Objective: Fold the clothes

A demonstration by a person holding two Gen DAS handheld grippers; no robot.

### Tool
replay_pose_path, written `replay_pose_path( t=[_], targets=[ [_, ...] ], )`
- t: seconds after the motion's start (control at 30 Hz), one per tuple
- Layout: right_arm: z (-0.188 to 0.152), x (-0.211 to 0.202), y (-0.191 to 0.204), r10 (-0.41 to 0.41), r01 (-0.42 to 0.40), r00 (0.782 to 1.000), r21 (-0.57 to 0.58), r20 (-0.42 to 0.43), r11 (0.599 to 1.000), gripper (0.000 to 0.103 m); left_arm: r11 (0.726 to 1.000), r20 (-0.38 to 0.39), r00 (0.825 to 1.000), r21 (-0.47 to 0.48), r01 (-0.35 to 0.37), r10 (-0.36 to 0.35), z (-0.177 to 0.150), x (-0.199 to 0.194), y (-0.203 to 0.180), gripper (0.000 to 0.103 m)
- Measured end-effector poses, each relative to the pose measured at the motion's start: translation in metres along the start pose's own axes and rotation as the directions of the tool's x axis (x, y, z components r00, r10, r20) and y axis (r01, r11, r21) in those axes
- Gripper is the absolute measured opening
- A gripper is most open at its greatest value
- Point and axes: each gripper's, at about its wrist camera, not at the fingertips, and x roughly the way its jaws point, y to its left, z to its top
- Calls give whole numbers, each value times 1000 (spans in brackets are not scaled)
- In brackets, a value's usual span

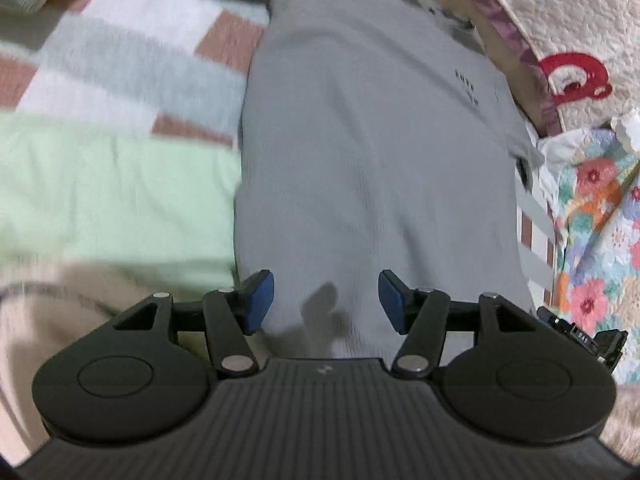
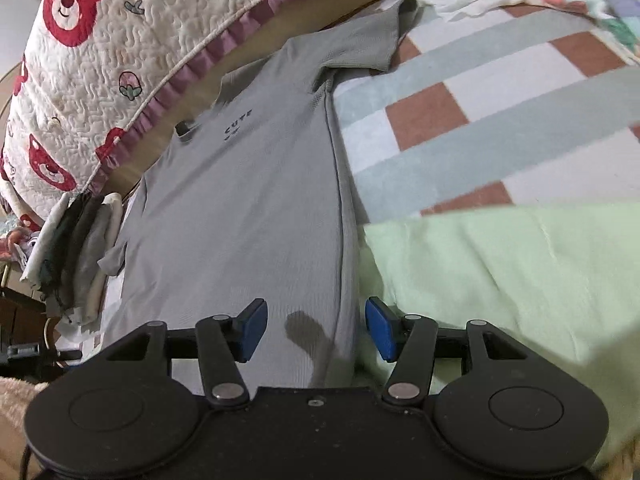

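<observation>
A grey T-shirt (image 1: 372,152) with small dark lettering on its chest lies flat and lengthwise on the bed. My left gripper (image 1: 326,300) hovers above its lower hem, jaws open, blue pads apart with only cloth far below them. In the right wrist view the same T-shirt (image 2: 248,200) stretches away, one sleeve at the top by the checked blanket. My right gripper (image 2: 316,328) hangs over the shirt's right side seam near the hem, open, nothing pinched between its pads.
A checked blanket (image 2: 480,92) and a pale green sheet (image 2: 500,280) cover the bed. A quilt with red bears (image 2: 100,60) rises beyond the shirt. Folded clothes (image 2: 80,248) are stacked at the shirt's left. A floral quilt (image 1: 600,220) lies to the right.
</observation>
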Motion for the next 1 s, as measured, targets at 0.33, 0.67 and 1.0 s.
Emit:
replay_pose_path(
  t=[0.33,0.67,1.0],
  targets=[
    [-43,-31,15,-75,75,997,-43,11,996,60,972,35,997,224,-71,65,-37,1,-40,70],
    [-52,-83,12,-52,82,966,-108,255,991,4,930,85,994,357,-91,65,-48,-30,-59,3],
    [-61,-67,-6,-126,147,971,-92,201,985,4,960,79,995,268,-84,65,-61,-32,-33,3]
  ],
)
